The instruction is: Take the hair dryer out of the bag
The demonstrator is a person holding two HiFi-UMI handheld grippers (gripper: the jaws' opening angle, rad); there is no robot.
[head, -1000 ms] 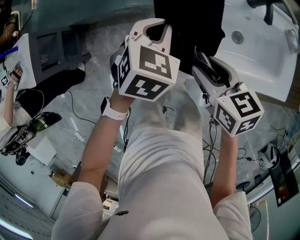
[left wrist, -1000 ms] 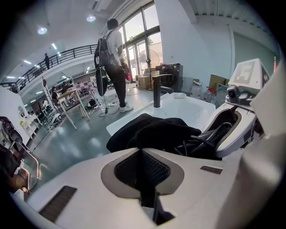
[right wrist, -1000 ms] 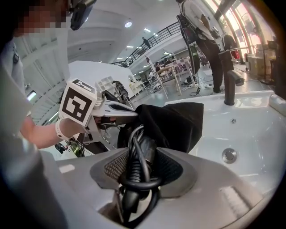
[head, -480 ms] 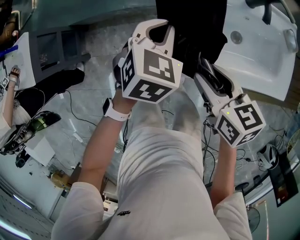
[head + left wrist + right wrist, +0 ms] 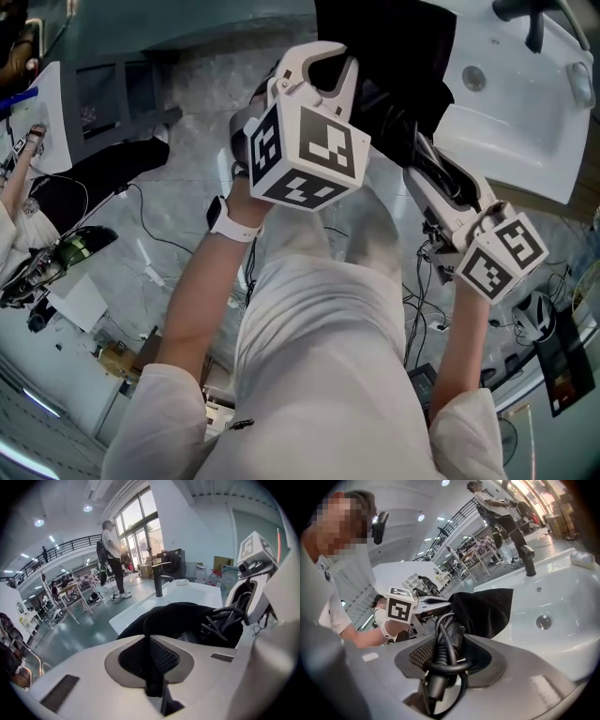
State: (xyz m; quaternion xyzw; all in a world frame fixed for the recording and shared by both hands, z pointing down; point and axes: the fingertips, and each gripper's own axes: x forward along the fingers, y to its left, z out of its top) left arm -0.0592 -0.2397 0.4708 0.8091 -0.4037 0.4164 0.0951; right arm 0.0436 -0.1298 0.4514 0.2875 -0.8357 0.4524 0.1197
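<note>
The hair dryer (image 5: 443,641), its cord looped round the handle, is clamped between the jaws of the right tool (image 5: 427,159). Its long axis runs straight ahead along that tool, and its far end meets the black bag (image 5: 487,606) just beyond the tips; whether it is clear of the mouth is hard to tell. To that tool's left, the left tool (image 5: 317,64) pinches a fold of the bag. Its jaws have just been opening a little, with the cloth between them. The hair dryer should come free if the right tool draws back along its own line, away from the left tool.
</note>
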